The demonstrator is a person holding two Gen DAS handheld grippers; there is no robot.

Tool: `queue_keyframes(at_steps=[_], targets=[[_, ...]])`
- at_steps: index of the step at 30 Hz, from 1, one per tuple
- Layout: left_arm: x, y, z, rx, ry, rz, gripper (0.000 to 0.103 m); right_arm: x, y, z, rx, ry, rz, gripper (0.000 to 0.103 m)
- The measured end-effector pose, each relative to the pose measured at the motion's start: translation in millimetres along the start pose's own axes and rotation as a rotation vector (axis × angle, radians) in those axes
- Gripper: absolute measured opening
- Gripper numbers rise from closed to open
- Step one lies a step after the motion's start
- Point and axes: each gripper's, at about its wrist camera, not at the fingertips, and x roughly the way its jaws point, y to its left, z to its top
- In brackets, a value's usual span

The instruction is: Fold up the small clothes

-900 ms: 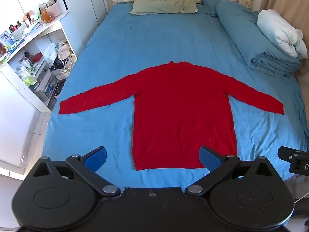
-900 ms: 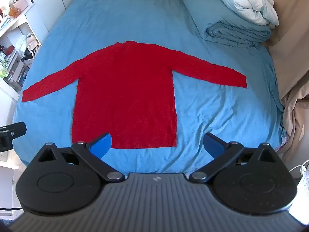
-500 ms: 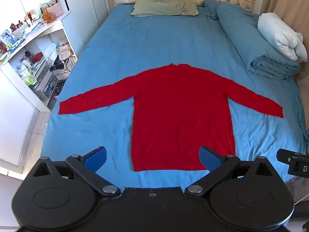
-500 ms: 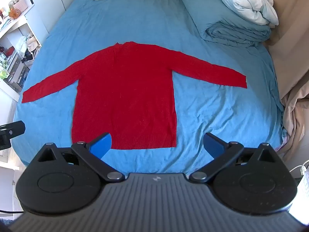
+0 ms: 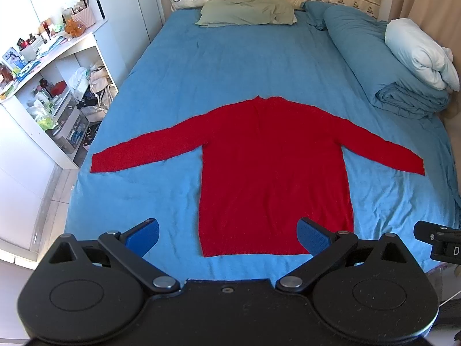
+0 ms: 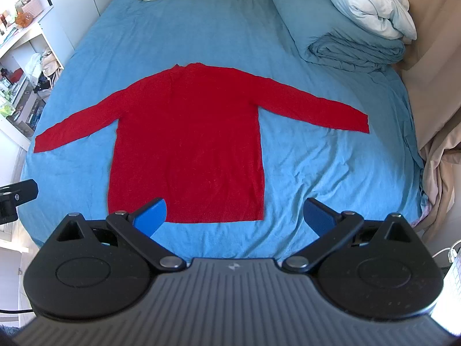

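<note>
Red sweaters: one long-sleeved red sweater (image 5: 273, 173) lies flat on the bed, both sleeves spread out to the sides, neck toward the headboard, hem toward the cameras.
Beds: one, covered by a blue sheet (image 5: 230, 66).
Pillows: one pale green pillow (image 5: 247, 14) at the head of the bed; one white pillow (image 5: 417, 52) on top of a rolled blue duvet (image 5: 374, 63) along the right edge.
Shelf units: one white shelf unit (image 5: 49, 80) left of the bed, crowded with small items too small to tell apart.
Curtains: one beige curtain (image 6: 432, 57) at the right side of the bed.
Grippers: two, each with two blue pads.
Left gripper (image 5: 227, 235): released, jaws spread wide, nothing between the pads; it hangs above the foot of the bed, apart from the cloth.
Sweater against left gripper: in the left wrist view the hem sits between the two fingers (image 5: 144, 235), its right corner behind the right pad.
Right gripper (image 6: 236, 216): released, jaws spread wide, nothing gripped.
Sweater against right gripper: in the right wrist view the left pad overlaps the hem's left part, and the right pad (image 6: 318, 214) stands over bare sheet, beside the hem's right corner.
</note>
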Motion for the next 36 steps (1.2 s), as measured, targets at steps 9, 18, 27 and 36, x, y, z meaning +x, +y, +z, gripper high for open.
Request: queue_keyframes(at_steps=[9, 18, 27, 36], targets=[[0.7, 1.4, 0.0, -0.009, 0.000, -0.007, 0.103, -1.7, 1.3, 0.8, -0.001, -0.004, -0.002, 0.103], [0.1, 1.4, -2.1, -0.007, -0.005, -0.007, 0.103, -2.9, 1.2, 1.8, 0.002, -0.004, -0.005, 0.103], [-1.1, 2.1, -3.3, -0.012, -0.001, -0.011, 0.103, -5.6, -0.3, -0.4, -0.005, -0.008, -0.005, 0.103], [-3.1, 2.6, -4.3, -0.013, -0.006, -0.005, 0.103, -5.5, -0.1, -0.1, -0.005, -0.012, -0.006, 0.103]])
